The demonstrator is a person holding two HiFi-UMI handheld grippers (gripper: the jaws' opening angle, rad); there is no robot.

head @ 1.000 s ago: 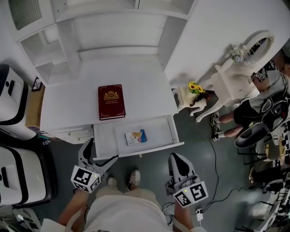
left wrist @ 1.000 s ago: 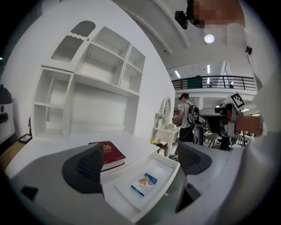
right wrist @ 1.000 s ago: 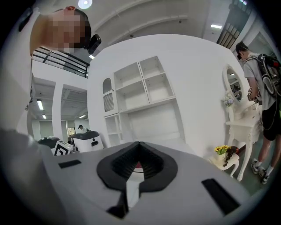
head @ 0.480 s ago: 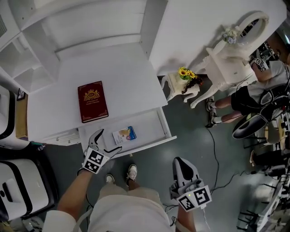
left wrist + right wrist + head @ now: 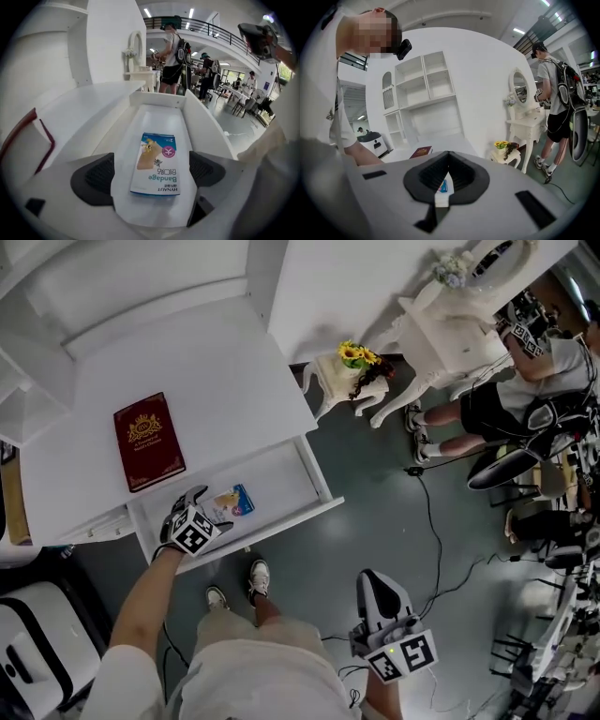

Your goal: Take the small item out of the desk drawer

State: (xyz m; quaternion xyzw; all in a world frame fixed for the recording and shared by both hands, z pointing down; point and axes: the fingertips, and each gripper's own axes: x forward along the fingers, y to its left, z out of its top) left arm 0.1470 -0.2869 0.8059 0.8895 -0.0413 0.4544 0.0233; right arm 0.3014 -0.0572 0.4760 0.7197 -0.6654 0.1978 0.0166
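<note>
White tabletop (image 5: pixel 216 371) with a dark red book (image 5: pixel 148 441) lying flat near its front edge, open drawer (image 5: pixel 286 474) under that edge, bandage packet (image 5: pixel 232 502) flat on the drawer bottom left of middle, grey floor (image 5: pixel 375 512) carrying a small white flower stand (image 5: pixel 323 381) and a trailing black cable (image 5: pixel 429 521)

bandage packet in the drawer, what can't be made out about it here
Head view: bandage packet print too small to read.
Right gripper view: right gripper pads block all but a sliver of it.
Left gripper view: its underside against the drawer floor is hidden; fine print blurred.
</note>
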